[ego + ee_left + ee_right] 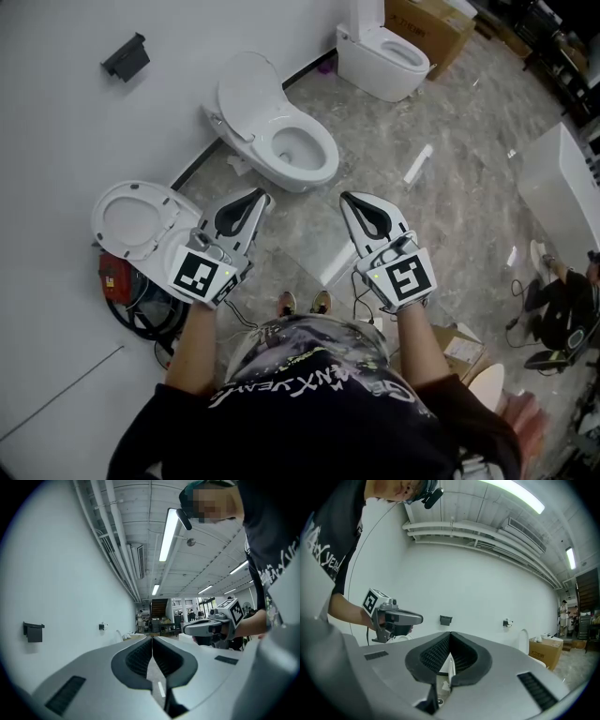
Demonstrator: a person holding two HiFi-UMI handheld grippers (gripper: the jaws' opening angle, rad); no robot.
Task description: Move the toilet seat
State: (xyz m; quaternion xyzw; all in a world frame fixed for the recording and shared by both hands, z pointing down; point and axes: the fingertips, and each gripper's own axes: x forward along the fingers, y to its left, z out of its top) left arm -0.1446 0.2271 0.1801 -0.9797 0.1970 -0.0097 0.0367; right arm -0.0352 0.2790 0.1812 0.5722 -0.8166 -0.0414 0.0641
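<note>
Head view: the white oval toilet seat (131, 217) lies on the grey marbled floor (450, 225) beside the white wall (56, 122), to the person's left. Its right edge is hidden behind the left gripper (262, 195), and a red object (113, 277) at its near rim is too covered to identify. The seat shows a raised ring around a shallow round centre. Ahead stands a white ceramic toilet (295, 148), lid upright. Left gripper and right gripper (345, 197) hover clear of these, each with jaws pressed together on nothing
</note>
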